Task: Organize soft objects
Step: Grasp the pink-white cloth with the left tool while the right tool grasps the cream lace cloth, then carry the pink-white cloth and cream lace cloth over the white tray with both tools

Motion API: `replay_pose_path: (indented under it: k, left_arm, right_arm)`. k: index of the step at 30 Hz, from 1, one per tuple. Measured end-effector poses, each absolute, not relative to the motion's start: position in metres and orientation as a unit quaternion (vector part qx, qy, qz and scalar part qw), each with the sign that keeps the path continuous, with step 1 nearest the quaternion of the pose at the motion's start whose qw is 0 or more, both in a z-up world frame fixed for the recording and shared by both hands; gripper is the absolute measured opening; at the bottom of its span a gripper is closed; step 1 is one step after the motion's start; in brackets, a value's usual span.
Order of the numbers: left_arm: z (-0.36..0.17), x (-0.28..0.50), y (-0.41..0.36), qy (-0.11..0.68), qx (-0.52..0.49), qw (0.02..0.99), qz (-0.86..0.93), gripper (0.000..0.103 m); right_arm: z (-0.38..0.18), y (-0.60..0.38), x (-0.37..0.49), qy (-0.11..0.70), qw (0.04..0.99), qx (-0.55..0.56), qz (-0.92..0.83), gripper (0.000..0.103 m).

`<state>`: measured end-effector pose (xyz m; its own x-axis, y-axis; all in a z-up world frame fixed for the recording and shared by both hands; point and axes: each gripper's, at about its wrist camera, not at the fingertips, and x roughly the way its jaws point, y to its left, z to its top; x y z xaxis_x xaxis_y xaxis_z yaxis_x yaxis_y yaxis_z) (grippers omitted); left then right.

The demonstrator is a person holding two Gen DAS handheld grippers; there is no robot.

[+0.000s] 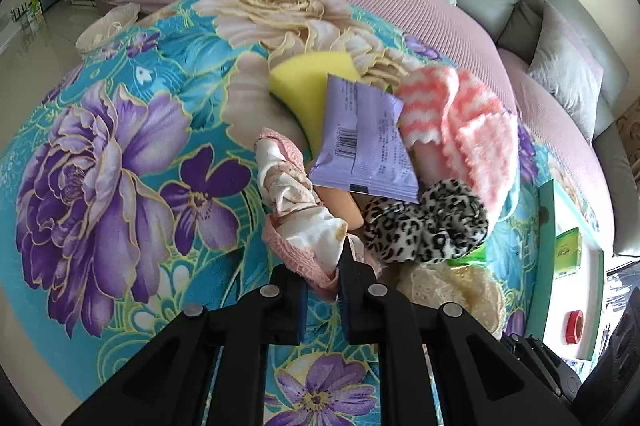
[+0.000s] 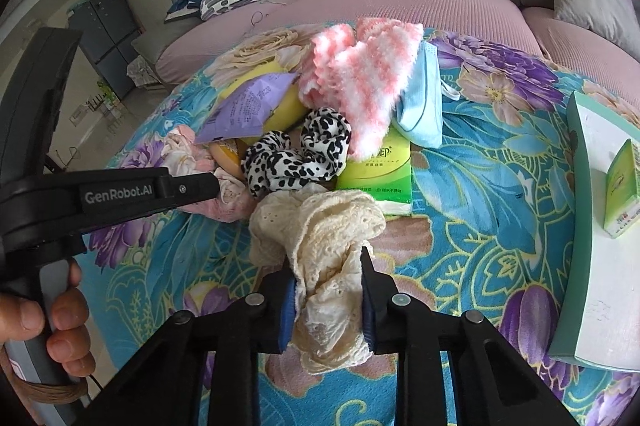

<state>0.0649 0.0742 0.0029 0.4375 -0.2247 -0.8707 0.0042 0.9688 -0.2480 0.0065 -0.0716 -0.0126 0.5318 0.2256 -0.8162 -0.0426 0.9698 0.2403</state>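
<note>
A heap of soft things lies on the floral cloth [image 1: 120, 130]. My left gripper [image 1: 323, 268] is shut on a pink-and-white floral scrunchie [image 1: 298, 202] at the heap's near left; it also shows in the right wrist view [image 2: 208, 182]. My right gripper [image 2: 328, 274] is shut on a cream lace scrunchie [image 2: 320, 226], also seen in the left wrist view [image 1: 452, 290]. Behind lie a leopard-print scrunchie [image 2: 298, 152], a pink-white fuzzy cloth [image 2: 360, 78], a yellow sponge [image 1: 308, 82], a purple packet [image 1: 360, 138], a green tissue pack [image 2: 378, 170] and a blue mask [image 2: 422, 106].
A white tray with a mint rim [image 2: 616, 266] stands at the right and holds a green tissue pack [image 2: 620, 186] and a red roll [image 1: 574, 324]. A pink-covered sofa [image 2: 360, 2] with grey cushions curves behind the table. A woven basket [image 1: 108, 26] sits on the floor at far left.
</note>
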Motion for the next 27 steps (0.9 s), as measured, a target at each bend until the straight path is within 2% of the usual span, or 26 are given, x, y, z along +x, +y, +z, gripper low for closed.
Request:
replay_pose_path:
  k: [27]
  left_arm:
    - [0.075,0.043,0.075,0.433,-0.111,0.888,-0.109,0.013]
  right_arm:
    - [0.054,-0.106,-0.023,0.378,0.915,0.126,0.063,0.025]
